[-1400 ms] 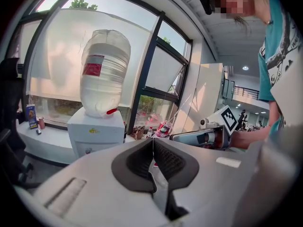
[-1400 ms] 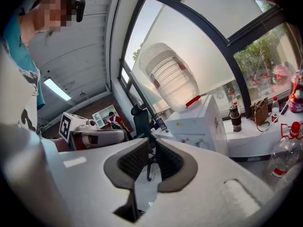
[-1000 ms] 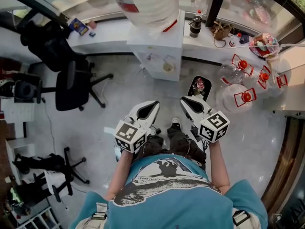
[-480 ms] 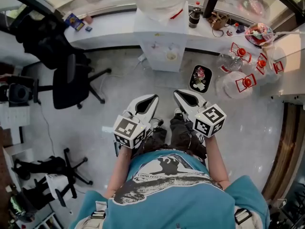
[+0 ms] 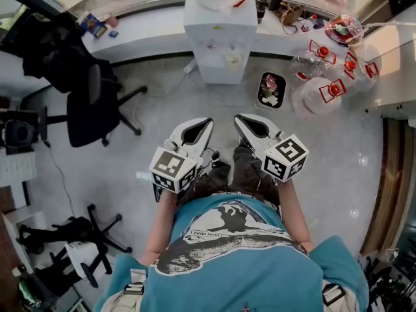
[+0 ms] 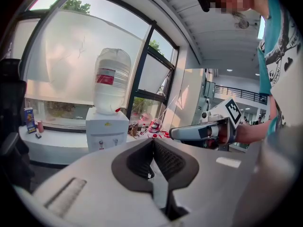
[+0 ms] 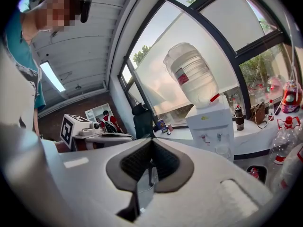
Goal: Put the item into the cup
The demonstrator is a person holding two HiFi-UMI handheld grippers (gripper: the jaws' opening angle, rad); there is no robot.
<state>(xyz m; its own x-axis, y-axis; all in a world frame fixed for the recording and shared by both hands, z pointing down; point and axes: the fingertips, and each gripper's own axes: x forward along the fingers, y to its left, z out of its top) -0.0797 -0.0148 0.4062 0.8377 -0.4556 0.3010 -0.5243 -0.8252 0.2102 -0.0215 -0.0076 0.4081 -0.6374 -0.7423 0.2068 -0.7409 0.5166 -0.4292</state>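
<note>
Two clenched, empty: left gripper (image 5: 205,122), right gripper (image 5: 239,119) | water dispenser (image 5: 221,44) ahead | office chair (image 5: 88,106) left

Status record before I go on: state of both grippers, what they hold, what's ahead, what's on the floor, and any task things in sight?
left gripper: shut, nothing between the jaws
right gripper: shut, nothing between the jaws
ahead: water dispenser against the window counter
floor, right: black tray, clear bottles with red caps
floor, left: office chair
task things: none that I can make out
</note>
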